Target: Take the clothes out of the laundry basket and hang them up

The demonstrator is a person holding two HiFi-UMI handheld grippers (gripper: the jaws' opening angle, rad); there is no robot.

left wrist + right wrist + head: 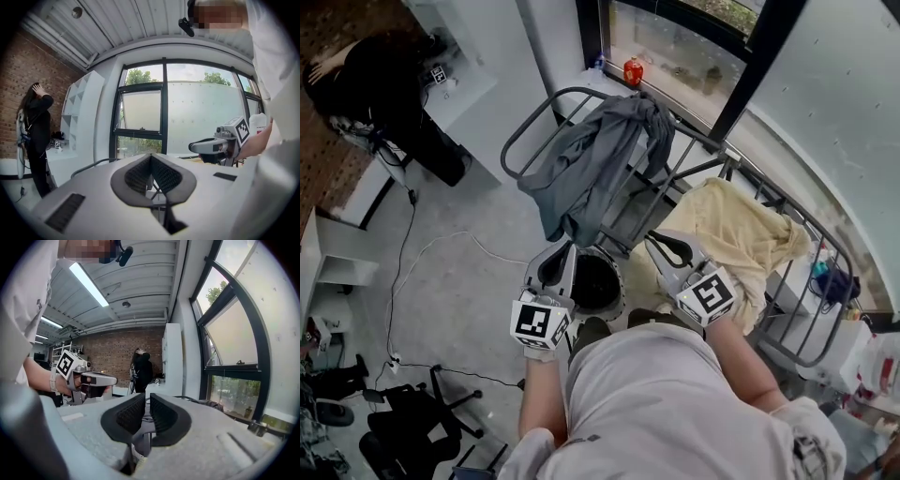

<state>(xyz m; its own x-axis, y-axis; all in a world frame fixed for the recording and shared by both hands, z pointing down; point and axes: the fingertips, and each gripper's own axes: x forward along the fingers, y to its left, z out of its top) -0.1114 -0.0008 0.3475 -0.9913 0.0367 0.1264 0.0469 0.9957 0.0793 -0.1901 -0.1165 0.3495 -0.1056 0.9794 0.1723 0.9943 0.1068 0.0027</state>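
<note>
A grey garment (pixel 598 161) hangs over the far end of the metal drying rack (pixel 531 121). A cream garment (pixel 742 234) lies draped over the rack's right part. The dark round laundry basket (pixel 596 284) stands below me between both hands. My left gripper (pixel 555 265) (pixel 151 158) hovers over the basket's left rim, shut with nothing in it. My right gripper (pixel 671 249) (pixel 146 398) is held over the cream garment's near edge, its pads nearly touching and empty. Each gripper view shows the other gripper: the right gripper (pixel 215 146) and the left gripper (pixel 93 379).
A person in black (pixel 386 92) (pixel 33 133) (pixel 141 371) stands at the left near a white shelf unit (pixel 82 122). Cables (pixel 441 251) run across the floor, and a black office chair (pixel 417 424) is at lower left. A red object (pixel 633 71) sits on the window sill.
</note>
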